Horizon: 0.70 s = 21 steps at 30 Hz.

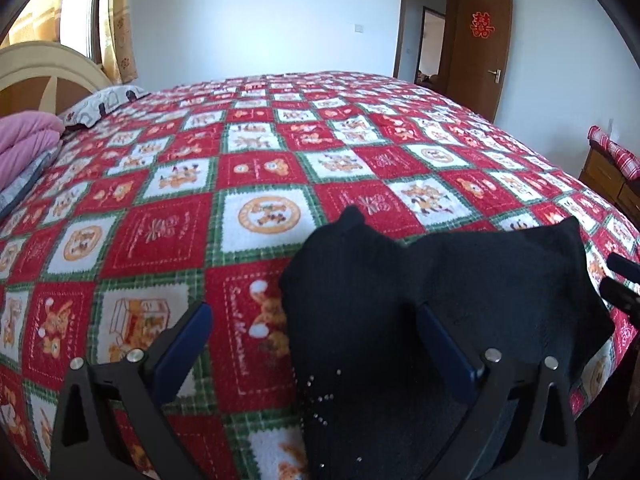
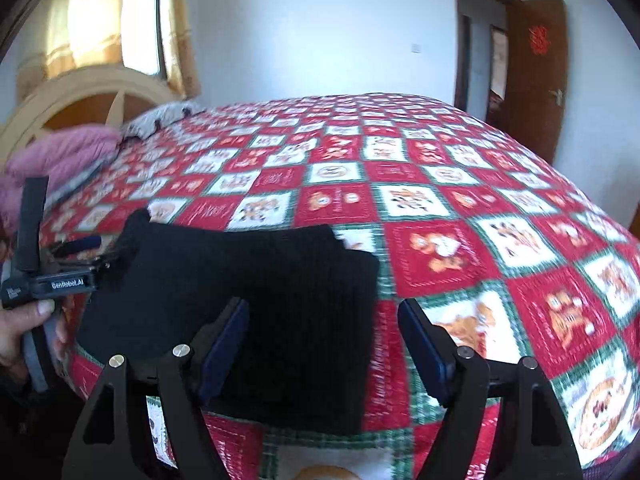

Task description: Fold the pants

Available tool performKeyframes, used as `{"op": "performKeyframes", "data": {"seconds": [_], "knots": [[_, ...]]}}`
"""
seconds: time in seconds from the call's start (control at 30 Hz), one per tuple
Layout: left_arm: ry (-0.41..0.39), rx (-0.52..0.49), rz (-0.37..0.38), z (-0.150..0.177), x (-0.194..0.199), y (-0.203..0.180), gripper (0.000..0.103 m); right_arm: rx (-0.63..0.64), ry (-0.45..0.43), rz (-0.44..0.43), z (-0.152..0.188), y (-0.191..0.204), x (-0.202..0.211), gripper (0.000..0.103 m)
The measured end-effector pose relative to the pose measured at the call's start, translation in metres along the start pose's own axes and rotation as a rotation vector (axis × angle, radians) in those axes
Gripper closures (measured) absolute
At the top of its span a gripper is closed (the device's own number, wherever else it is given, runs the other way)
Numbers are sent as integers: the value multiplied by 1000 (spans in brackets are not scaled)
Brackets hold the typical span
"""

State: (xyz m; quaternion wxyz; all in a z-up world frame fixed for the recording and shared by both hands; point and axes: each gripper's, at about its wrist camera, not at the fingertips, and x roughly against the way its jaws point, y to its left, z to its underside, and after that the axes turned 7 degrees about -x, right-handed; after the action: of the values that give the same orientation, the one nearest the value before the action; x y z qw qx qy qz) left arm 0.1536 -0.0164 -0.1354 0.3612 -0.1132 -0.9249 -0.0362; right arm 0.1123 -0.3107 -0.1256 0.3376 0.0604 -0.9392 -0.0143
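The black pants point(image 1: 420, 288) lie folded into a thick bundle on the quilt near the bed's front edge. In the left wrist view my left gripper point(image 1: 316, 334) is open wide. Its right finger sits against the cloth and its left finger is over bare quilt. The right gripper point(image 1: 618, 282) peeks in at the right edge beside the bundle. In the right wrist view the pants point(image 2: 260, 292) reach between the spread fingers of my right gripper point(image 2: 324, 336), which is open and not pinching the cloth. The left gripper point(image 2: 100, 254) touches the bundle's far left corner, held by a hand point(image 2: 24, 328).
A red, white and green patchwork quilt point(image 1: 248, 168) covers the whole bed. Pink bedding point(image 1: 24, 136) and a patterned pillow point(image 1: 100, 104) lie by the headboard at the left. A wooden cabinet point(image 1: 608, 180) stands at the right, and a brown door point(image 1: 480, 48) is open behind.
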Motion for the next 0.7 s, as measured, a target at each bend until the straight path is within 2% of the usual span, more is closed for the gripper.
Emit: {"op": "performKeyframes", "data": {"seconds": [0.07,0.2,0.27,0.37,0.47,0.5,0.57,0.7], "knots": [[0,28,29,4,1,5,0,-1,19,38,-1,1,-10,26],[11,26,29,13,-1,8,0,-120,70,3,0,-25,-26,26],[21,35,35,17,-5,10,0,-117,81,48,3,-33,-31,26],[-2,26,30,21,-3,9,0,-146,124,17,7,-45,-42,21],[-21,57,58,27,5,14,0,-165,106,-8,5,-47,-35,21],[-33,72,93,31,7,17,0,-180,96,-35,5,-47,-32,21],[-42,67,98,34,8,17,0,-204,107,-118,3,-47,-31,21],[-59,61,77,35,6,11,0,-203,118,-102,6,-44,-44,21]]}}
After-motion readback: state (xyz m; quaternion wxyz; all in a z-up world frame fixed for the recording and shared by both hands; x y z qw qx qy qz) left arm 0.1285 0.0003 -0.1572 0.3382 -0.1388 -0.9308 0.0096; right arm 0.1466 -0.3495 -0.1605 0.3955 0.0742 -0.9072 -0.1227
